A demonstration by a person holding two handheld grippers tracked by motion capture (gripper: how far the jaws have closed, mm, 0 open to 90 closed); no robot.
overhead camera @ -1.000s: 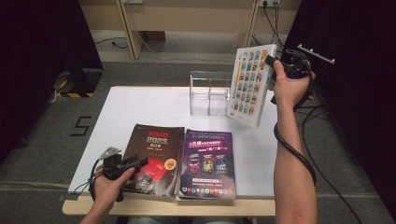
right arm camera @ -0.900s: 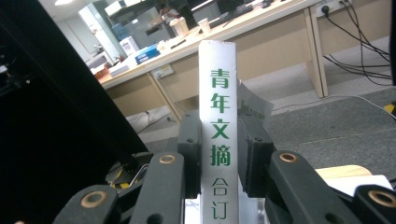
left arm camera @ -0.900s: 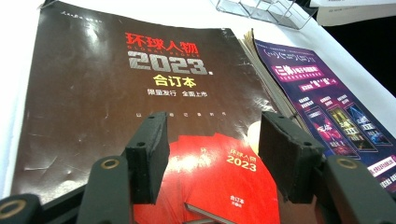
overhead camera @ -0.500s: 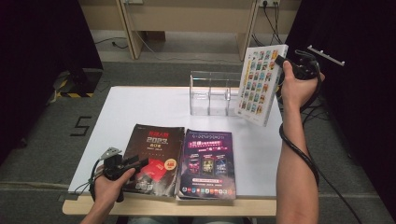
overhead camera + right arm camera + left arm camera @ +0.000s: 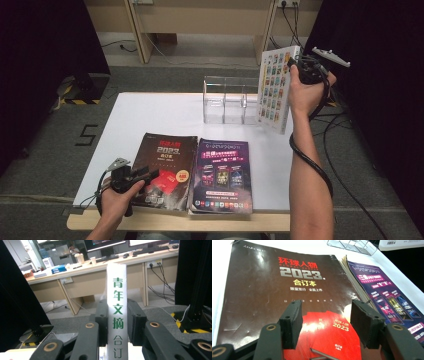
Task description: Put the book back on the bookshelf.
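Note:
My right gripper (image 5: 295,64) is shut on a white book (image 5: 274,88) with a grid of small pictures on its cover, held upright in the air beside the clear acrylic rack (image 5: 227,99). In the right gripper view both jaws clamp the white spine (image 5: 116,315) with green characters. A dark brown 2023 magazine (image 5: 165,167) and a purple magazine (image 5: 220,172) lie side by side at the table's front. My left gripper (image 5: 150,172) rests low over the brown magazine (image 5: 287,290), open, nothing between its pads (image 5: 292,325).
The white table (image 5: 150,112) ends close behind the rack. A wooden desk frame (image 5: 200,20) stands on the grey floor beyond. Black curtains close both sides. A cable (image 5: 310,160) trails down from my right gripper along the forearm.
My right hand has carried the white book to the right and a little higher, away from the rack's right end. My left gripper has stayed where it was.

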